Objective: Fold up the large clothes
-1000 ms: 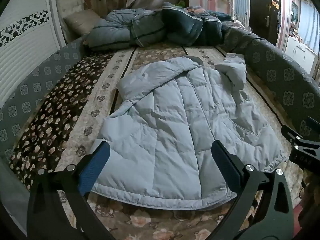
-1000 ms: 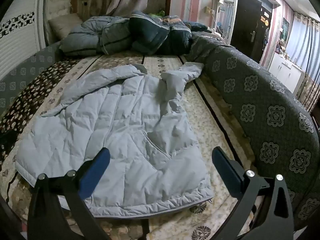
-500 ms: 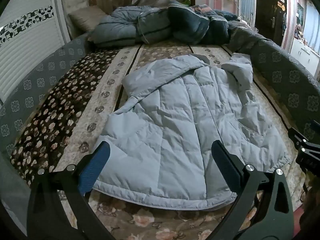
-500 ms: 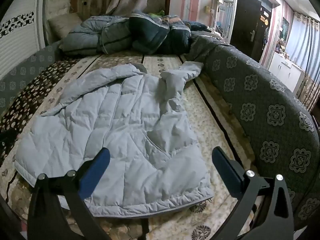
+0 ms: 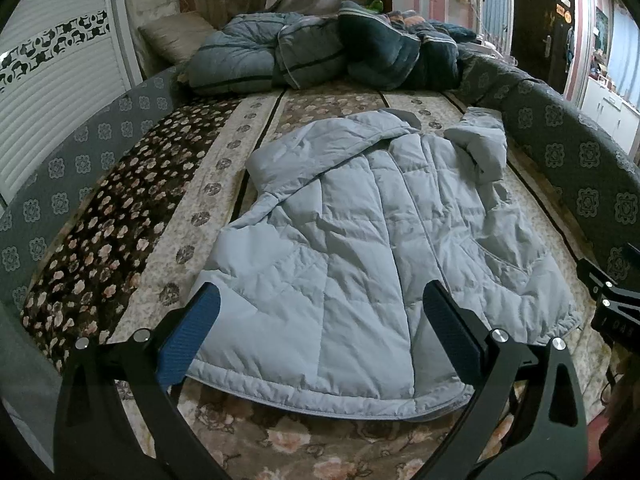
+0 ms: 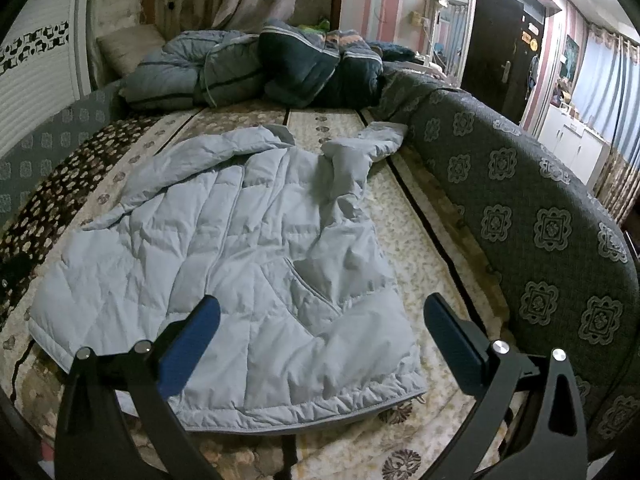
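Observation:
A large pale blue quilted jacket [image 5: 360,248] lies spread flat on the bed, hem toward me and collar toward the far end. Its left sleeve is folded across the chest, and its right sleeve [image 6: 360,148] is bunched by the grey bed rail. My left gripper [image 5: 320,328] hovers open above the hem's left half, holding nothing. My right gripper [image 6: 320,332] hovers open above the jacket [image 6: 224,248], over its right hem corner, also holding nothing. The edge of my right gripper's frame [image 5: 612,300] shows at the right of the left wrist view.
The bed has a floral cover [image 5: 120,216] and a padded grey patterned rail [image 6: 540,224] along the right side. Rumpled grey and dark blue duvets [image 5: 320,56] and a pillow [image 5: 172,32] are piled at the far end. A white ribbed panel [image 5: 48,92] stands to the left.
The left wrist view has tilted slightly, so the jacket sits a little lower in frame. The right wrist view has barely shifted. The jacket has not moved and both grippers stay open.

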{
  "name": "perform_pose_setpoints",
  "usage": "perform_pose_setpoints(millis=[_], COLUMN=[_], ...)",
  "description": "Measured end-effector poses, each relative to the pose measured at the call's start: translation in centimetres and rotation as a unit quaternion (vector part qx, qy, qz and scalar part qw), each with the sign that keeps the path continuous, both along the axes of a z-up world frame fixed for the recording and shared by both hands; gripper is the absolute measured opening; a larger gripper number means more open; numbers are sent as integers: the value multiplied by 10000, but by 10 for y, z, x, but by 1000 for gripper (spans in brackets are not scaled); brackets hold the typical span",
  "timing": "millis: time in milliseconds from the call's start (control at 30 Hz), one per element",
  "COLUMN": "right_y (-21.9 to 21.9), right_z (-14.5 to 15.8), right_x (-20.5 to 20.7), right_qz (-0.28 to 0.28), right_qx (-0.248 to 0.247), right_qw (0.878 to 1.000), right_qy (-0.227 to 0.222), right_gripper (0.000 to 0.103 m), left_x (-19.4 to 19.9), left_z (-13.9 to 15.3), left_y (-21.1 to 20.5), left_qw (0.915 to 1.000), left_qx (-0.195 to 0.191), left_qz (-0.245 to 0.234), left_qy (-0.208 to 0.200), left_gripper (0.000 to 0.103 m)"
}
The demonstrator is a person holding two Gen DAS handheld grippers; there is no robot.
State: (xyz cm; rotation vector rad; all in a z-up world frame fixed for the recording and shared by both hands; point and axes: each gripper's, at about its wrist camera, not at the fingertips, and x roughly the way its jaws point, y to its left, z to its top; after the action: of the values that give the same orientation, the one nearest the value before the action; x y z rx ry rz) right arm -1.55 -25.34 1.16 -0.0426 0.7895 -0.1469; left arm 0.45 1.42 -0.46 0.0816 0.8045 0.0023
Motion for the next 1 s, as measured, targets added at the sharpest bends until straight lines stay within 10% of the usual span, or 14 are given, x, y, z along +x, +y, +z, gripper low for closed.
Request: perform_pose_setpoints(millis=[1000], right_y=[0], right_z=[1], right_x=[-2], right_qz=[17], right_qx=[15], right_qw=[10000], right_qy=[-1], right_gripper=[102], left_x=[-2], left_z=[-4], left_y=[-2], left_qw=[10000], left_qx=[-55], left_qz=[-46], left_qy=[20], left_gripper=[100])
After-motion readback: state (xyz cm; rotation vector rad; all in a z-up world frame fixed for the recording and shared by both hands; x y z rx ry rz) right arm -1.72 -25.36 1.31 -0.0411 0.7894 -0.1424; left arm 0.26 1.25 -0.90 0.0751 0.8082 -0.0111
